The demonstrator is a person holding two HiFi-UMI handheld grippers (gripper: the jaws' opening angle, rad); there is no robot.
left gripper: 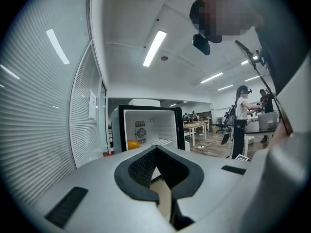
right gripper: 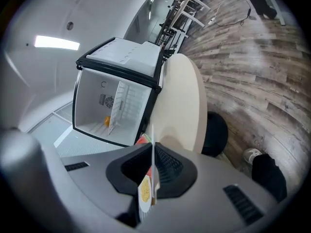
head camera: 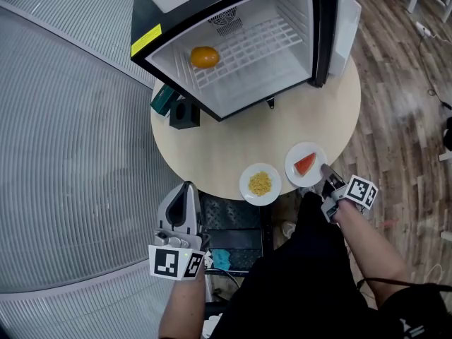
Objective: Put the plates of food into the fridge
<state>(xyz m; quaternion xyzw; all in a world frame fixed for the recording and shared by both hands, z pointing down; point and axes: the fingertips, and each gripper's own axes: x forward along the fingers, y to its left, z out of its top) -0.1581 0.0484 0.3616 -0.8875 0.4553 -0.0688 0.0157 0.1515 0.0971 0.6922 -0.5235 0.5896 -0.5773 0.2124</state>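
Note:
A white plate with a red watermelon slice (head camera: 306, 164) sits at the round table's (head camera: 233, 147) near right edge. My right gripper (head camera: 326, 174) is shut on its near rim; in the right gripper view that rim (right gripper: 152, 130) runs edge-on between the jaws of the right gripper (right gripper: 153, 152). Just to the left lies a second plate with yellow food (head camera: 260, 183), untouched. The small fridge (head camera: 296, 20) stands open at the back of the table, with an orange (head camera: 205, 56) on its wire shelf. My left gripper (head camera: 188, 186) hangs shut and empty off the table's near left edge.
A black box (head camera: 184, 113) and a green item (head camera: 162, 99) sit left of the fridge. The fridge door (head camera: 346, 13) is swung open to the right. A black stool (right gripper: 216, 132) stands under the table. A person (left gripper: 241, 120) stands far off in the room.

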